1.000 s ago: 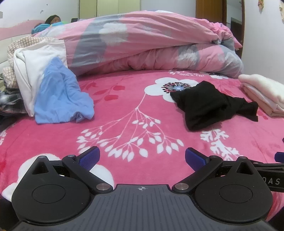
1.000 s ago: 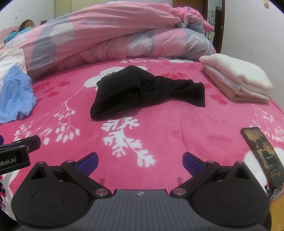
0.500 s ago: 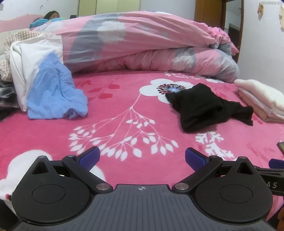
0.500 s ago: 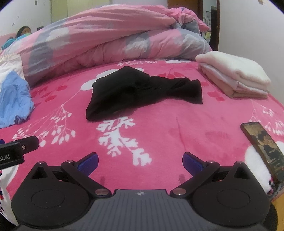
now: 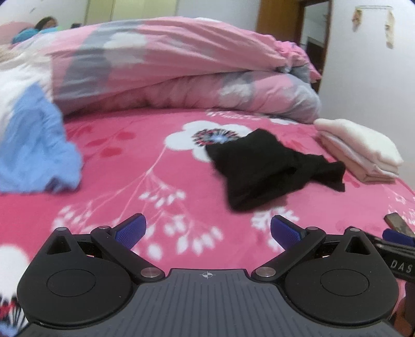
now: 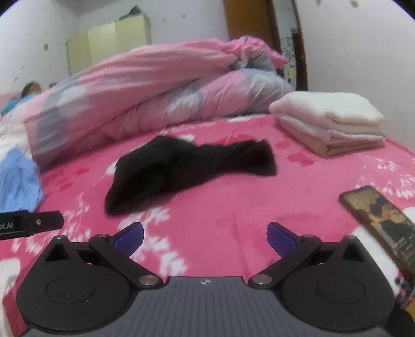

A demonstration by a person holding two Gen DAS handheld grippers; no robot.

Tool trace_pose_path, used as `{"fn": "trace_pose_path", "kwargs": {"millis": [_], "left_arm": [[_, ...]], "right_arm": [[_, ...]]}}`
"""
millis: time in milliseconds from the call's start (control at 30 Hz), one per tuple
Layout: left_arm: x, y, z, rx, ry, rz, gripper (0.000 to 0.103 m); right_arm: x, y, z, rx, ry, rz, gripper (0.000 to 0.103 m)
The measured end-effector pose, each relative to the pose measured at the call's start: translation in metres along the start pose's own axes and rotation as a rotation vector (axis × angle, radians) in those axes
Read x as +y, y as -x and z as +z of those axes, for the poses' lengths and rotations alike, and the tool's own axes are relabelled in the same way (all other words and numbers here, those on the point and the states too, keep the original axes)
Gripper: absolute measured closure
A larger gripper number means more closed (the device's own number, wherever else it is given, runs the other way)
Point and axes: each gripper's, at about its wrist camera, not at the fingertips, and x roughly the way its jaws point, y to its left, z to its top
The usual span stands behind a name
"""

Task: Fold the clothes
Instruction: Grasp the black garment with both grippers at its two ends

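both grippers hover low over the pink floral blanket [image 5: 160, 166], the left gripper [image 5: 207, 229] and the right gripper [image 6: 205, 234] each with blue-padded fingers spread wide and holding nothing. ahead of them a crumpled black garment [image 6: 186, 168] lies on the blanket, apart from both. folded cream clothes [image 6: 329, 121] sit stacked to its right, a blue garment [image 5: 33, 155] lies far left, and a phone [image 6: 378, 212] rests near the right gripper.

Bedroom w/ white walls [image 6: 350, 39]. Bed [image 5: 181, 176] under a pink floral blanket, rolled pink-grey duvet [image 5: 168, 64] along its far side. Wooden door frame [image 5: 280, 23] at back right, dark opening beside it. Pale yellow wardrobe [image 6: 109, 44] at back left. Cloth bits hang on right wall [image 5: 389, 28]. Light is even, indoor.
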Motion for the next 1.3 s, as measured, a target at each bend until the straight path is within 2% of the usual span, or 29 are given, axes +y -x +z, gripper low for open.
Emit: {"fn": "trace_pose_path", "kwargs": {"millis": [133, 300, 433, 600, 733, 800, 867, 900, 933, 967, 1000, 1067, 1100, 1167, 1300], "left_arm": [[-0.013, -0.022, 0.016, -0.013, -0.028, -0.009, 0.000], [-0.028, -0.061, 0.036, 0.017, -0.046, 0.003, 0.000], [-0.036, -0.091, 0.041, 0.062, -0.061, -0.048, 0.000], [-0.051, -0.120, 0.036, 0.120, -0.112, -0.059, 0.000], [-0.055, -0.134, 0.031, 0.144, -0.143, -0.043, 0.008], [-0.056, -0.136, 0.029, 0.142, -0.149, -0.042, 0.023], [-0.056, -0.135, 0.028, 0.136, -0.154, -0.046, 0.040], [-0.057, -0.133, 0.029, 0.130, -0.154, -0.045, 0.044], [-0.058, -0.130, 0.029, 0.123, -0.153, -0.045, 0.049], [-0.059, -0.127, 0.030, 0.114, -0.154, -0.042, 0.054], [-0.059, -0.123, 0.031, 0.105, -0.155, -0.039, 0.059], [-0.058, -0.113, 0.033, 0.086, -0.148, -0.046, 0.075], [-0.057, -0.108, 0.034, 0.077, -0.145, -0.050, 0.077], [-0.054, -0.099, 0.037, 0.061, -0.139, -0.049, 0.089], [-0.045, -0.081, 0.042, 0.030, -0.114, -0.054, 0.095]], "right_arm": [[-0.015, -0.021, 0.018, -0.023, -0.012, 0.006, 0.000], [-0.025, -0.058, 0.049, -0.070, -0.004, 0.012, 0.000], [-0.032, -0.101, 0.081, -0.088, -0.021, 0.023, 0.000], [-0.044, -0.166, 0.107, -0.031, -0.058, 0.003, 0.000], [-0.051, -0.198, 0.105, 0.026, -0.079, 0.004, 0.005], [-0.052, -0.205, 0.099, 0.047, -0.086, 0.023, 0.014], [-0.052, -0.207, 0.094, 0.053, -0.086, 0.043, 0.031], [-0.051, -0.205, 0.093, 0.049, -0.083, 0.054, 0.034], [-0.052, -0.202, 0.092, 0.043, -0.096, 0.072, 0.047], [-0.054, -0.198, 0.092, 0.038, -0.109, 0.090, 0.065], [-0.055, -0.194, 0.091, 0.033, -0.122, 0.109, 0.070], [-0.057, -0.187, 0.091, 0.022, -0.148, 0.145, 0.089], [-0.058, -0.183, 0.090, 0.016, -0.161, 0.164, 0.091], [-0.061, -0.176, 0.089, 0.005, -0.187, 0.200, 0.098], [-0.059, -0.147, 0.088, -0.018, -0.218, 0.286, 0.101]]}}
